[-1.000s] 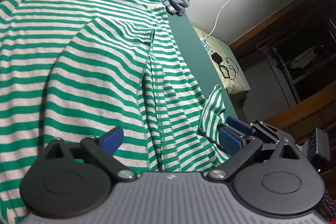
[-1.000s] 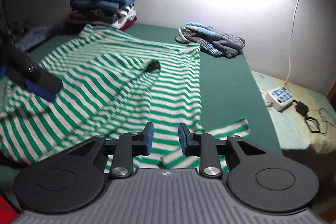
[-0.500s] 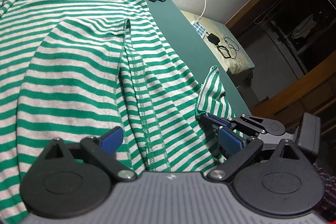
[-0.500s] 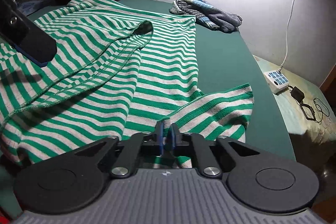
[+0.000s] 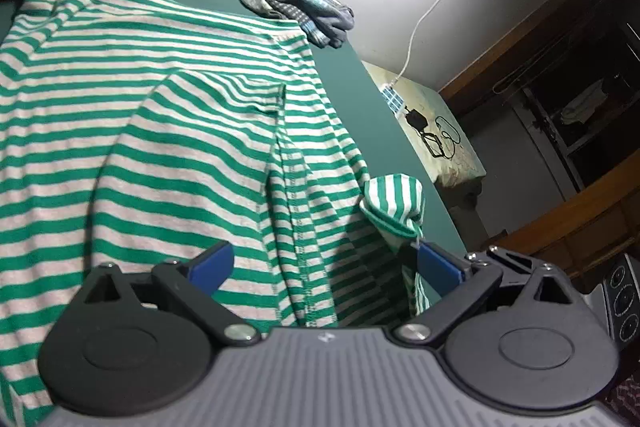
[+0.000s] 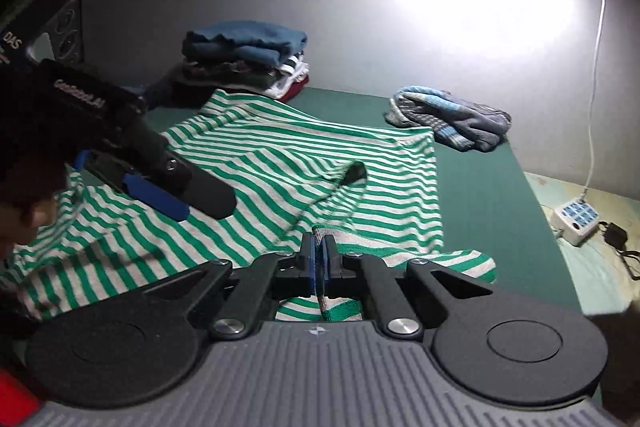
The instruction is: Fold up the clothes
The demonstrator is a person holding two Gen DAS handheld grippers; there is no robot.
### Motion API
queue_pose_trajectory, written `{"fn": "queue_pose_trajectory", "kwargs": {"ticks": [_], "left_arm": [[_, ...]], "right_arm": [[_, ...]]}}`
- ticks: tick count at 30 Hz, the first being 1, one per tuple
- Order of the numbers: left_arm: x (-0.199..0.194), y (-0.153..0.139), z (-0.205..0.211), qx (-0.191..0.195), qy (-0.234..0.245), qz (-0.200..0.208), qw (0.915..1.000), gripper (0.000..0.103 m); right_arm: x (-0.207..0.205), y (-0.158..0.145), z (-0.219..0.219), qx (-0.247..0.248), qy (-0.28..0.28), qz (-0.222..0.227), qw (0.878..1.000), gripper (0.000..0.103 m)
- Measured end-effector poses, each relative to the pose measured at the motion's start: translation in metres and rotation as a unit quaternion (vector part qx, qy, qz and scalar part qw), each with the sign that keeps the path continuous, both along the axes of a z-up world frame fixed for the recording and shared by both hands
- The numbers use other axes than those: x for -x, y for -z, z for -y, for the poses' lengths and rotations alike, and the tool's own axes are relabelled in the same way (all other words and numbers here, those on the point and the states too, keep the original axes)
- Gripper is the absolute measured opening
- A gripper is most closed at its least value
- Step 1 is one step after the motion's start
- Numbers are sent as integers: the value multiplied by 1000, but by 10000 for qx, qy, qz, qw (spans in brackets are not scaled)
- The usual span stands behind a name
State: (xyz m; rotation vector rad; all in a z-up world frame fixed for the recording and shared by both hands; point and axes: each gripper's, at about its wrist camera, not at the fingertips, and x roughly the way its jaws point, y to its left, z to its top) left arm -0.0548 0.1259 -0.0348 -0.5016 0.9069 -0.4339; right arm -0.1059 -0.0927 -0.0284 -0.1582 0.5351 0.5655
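shirt: green and white striped shirt (image 6: 256, 163) spread over most of the green bed surface (image 6: 488, 195), one side already folded in over the body

sleeve: the cuff end (image 5: 396, 203) is lifted off the bed, and part of it disappears behind the gripper body in both views

right gripper (image 6: 319, 259): jaws pinched tight on the sleeve fabric, blue pads squeezing it

left gripper (image 5: 324, 267): jaws wide apart over the shirt with nothing between them; can't tell if it touches the cloth

folded pile (image 6: 248, 59): stacked at the far edge by the wall, and the lower layers are hard to make out

crumpled bluish garment (image 6: 452, 119): on the bed near the wall, can't tell what it is

power strip (image 6: 576, 219): beside the bed, its white cable runs up into lamp glare

left edge of the right view: dark, person's head partly cut off
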Motion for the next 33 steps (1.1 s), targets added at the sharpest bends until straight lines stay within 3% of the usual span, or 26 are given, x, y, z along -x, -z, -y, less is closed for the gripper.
{"fn": "queue_pose_trajectory", "kwargs": {"ticks": [3,13,15,18,22,26,28,30,33], "left_arm": [[7,5,-10,22,-52,-82,10000,99],[22,33,-8,380,215,-565,9975,99],[22,36,-3,403,323,-618,9968,99],[23,40,6,387,455,-656,9961,99],[25,43,14,412,466,-647,9960,100],[27,44,16,419,296,-680,9964,98],[29,43,18,340,216,-667,9970,98],[32,43,20,308,134,-663,9972,98],[34,47,26,249,-56,-738,9969,98]], "right_arm": [[10,1,-14,-186,-433,-177,9987,3],[32,39,-49,259,-1372,-569,9886,4],[29,32,-39,274,-1513,-632,9861,6],[24,21,-21,270,-1720,-724,9821,16],[18,5,2,265,-1995,-846,9759,17],[-15,-5,20,369,-1350,-513,9888,27],[-36,-2,21,483,-1273,-421,9898,26],[-59,5,16,526,-1065,-490,9917,32],[-91,19,8,529,-953,-684,9917,33]]}}
